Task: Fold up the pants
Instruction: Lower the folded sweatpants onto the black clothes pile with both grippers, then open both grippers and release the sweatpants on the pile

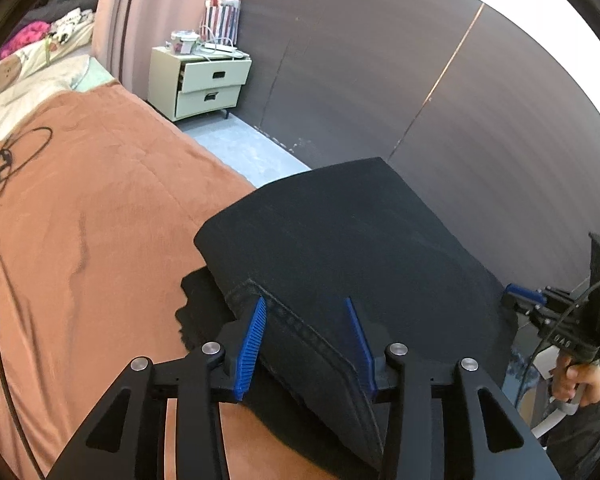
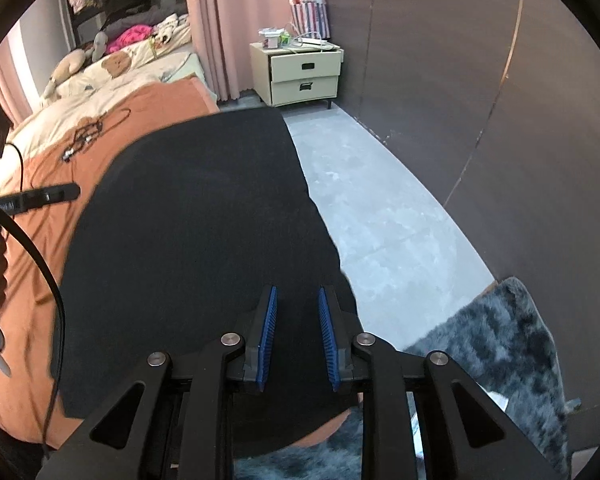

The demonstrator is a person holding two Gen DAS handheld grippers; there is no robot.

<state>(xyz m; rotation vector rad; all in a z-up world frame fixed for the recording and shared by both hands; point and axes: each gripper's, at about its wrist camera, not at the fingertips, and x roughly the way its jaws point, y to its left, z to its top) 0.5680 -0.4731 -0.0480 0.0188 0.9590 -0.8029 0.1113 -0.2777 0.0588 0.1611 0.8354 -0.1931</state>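
Black cloth: the pants (image 1: 340,240) lie folded into a thick pad near the corner of the bed (image 1: 100,208), one side hanging past the bed's edge toward the floor (image 2: 380,220).
Bed cover: orange blanket, smooth, with loose black cables (image 1: 4,160) lying well apart from the pants.
Left hand-held gripper (image 1: 306,344): fingers spread to either side of a stitched seam edge of the pants; the cloth sits between the blue pads (image 1: 252,348), but whether they press on it I cannot tell.
Right hand-held gripper (image 2: 298,340): fingers narrowed but with a clear gap, poised over the near edge of the pants; no cloth visibly clamped between them.
Other view: from the left camera the right tool shows at the far side of the pants, held in the person's hand (image 1: 576,376).
Step in hand: likely squaring up or repositioning the folded bundle after a fold.
How to do it well: take both near corners at the same depth, pinch all layers rather than the top one alone, and move the two grippers together so the stack does not skew.
Risk: the overhanging side could slide off toward the grey rug (image 2: 500,340) if pulled unevenly.
Finish cue: edges aligned, bundle fully on the bed.
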